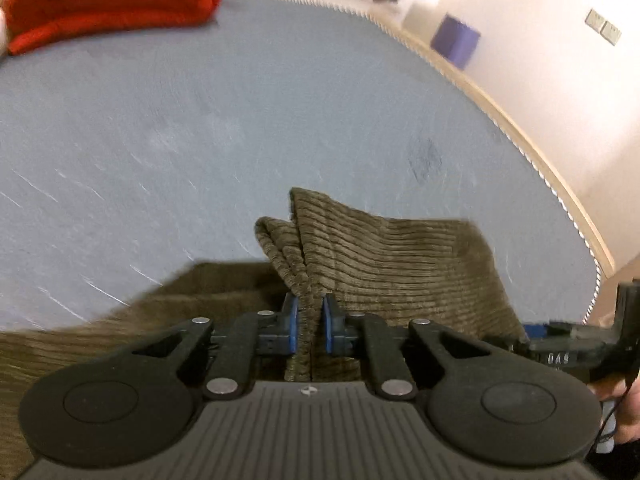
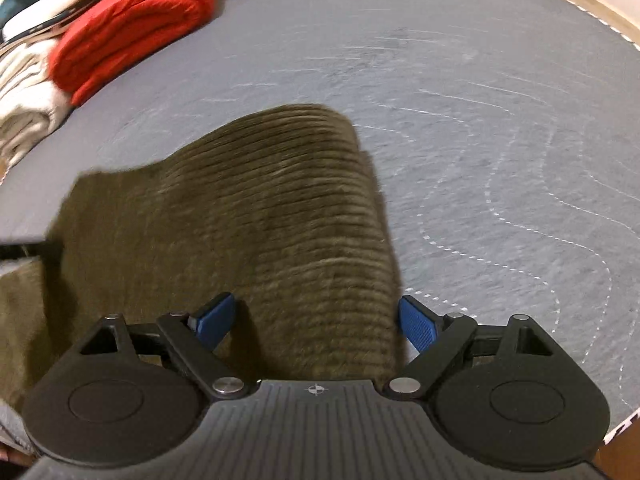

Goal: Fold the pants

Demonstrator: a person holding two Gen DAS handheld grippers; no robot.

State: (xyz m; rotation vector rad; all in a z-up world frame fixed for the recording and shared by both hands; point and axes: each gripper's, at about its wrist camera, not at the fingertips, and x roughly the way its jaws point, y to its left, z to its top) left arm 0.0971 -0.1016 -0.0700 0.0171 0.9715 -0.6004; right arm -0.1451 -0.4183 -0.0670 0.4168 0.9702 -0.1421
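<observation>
Olive-brown corduroy pants (image 1: 384, 264) lie on a grey-blue quilted surface (image 1: 200, 128). In the left wrist view my left gripper (image 1: 310, 320) is shut on a raised, pinched fold of the pants, with both blue pads tight against the bunched cloth. In the right wrist view a doubled-over part of the pants (image 2: 280, 208) runs away from the camera. My right gripper (image 2: 316, 320) is open wide over its near end. The cloth sits between the blue fingers (image 2: 418, 324) but neither pad presses on it.
A folded red garment (image 2: 136, 24) lies at the far left, with cream and dark folded clothes (image 2: 24, 108) stacked beside it. The surface's wooden rim (image 1: 520, 136) curves along the right, with a purple box (image 1: 456, 40) and a pale wall beyond.
</observation>
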